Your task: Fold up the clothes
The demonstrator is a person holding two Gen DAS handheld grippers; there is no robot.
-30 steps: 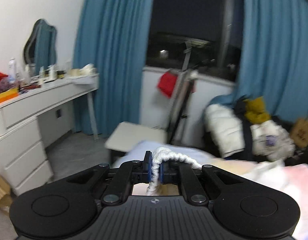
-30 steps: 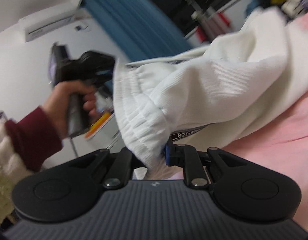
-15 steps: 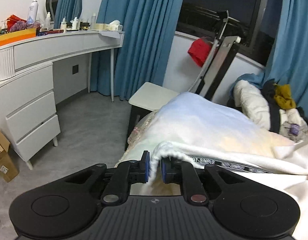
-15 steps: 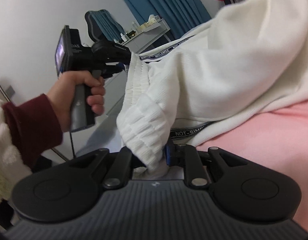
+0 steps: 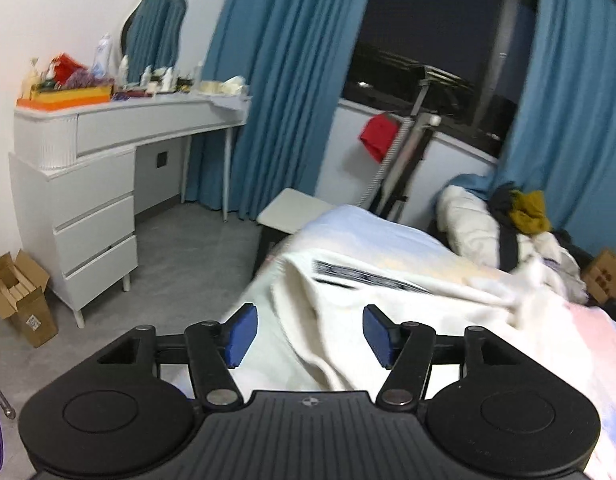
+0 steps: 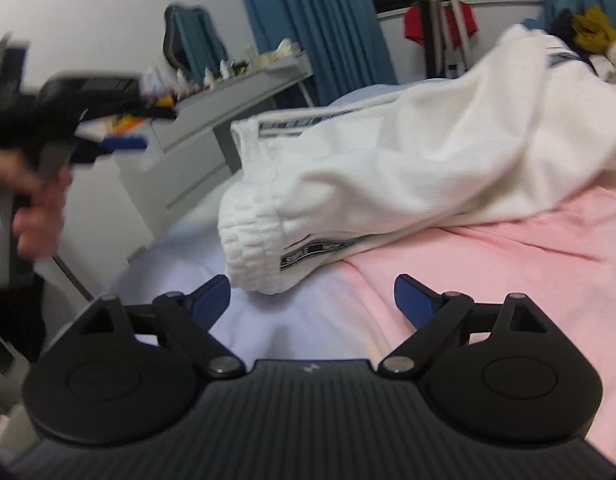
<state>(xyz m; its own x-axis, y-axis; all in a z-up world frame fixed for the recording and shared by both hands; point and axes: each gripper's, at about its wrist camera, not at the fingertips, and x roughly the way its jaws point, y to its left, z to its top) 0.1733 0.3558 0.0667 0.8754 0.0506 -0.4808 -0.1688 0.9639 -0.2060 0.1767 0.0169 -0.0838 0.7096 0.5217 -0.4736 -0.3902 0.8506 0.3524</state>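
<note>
Both grippers have let go since half a second ago. Left gripper (image 5: 306,334): jaws spread wide, nothing between the blue pads. Right gripper (image 6: 311,300): likewise wide and empty. White trousers (image 6: 407,184) now lie dropped on the bed (image 6: 487,280), elastic waistband nearest, just beyond the right gripper's fingertips.

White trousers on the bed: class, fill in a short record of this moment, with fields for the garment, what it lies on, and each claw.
garment: white trousers, elastic waistband nearest the camera, black lettered tape along the side
resting on: bed cover, pink and pale blue
left claw: open, holding nothing, cloth lying below it
right claw: open, holding nothing, just short of the waistband
background: white dressing table, blue curtains
</note>
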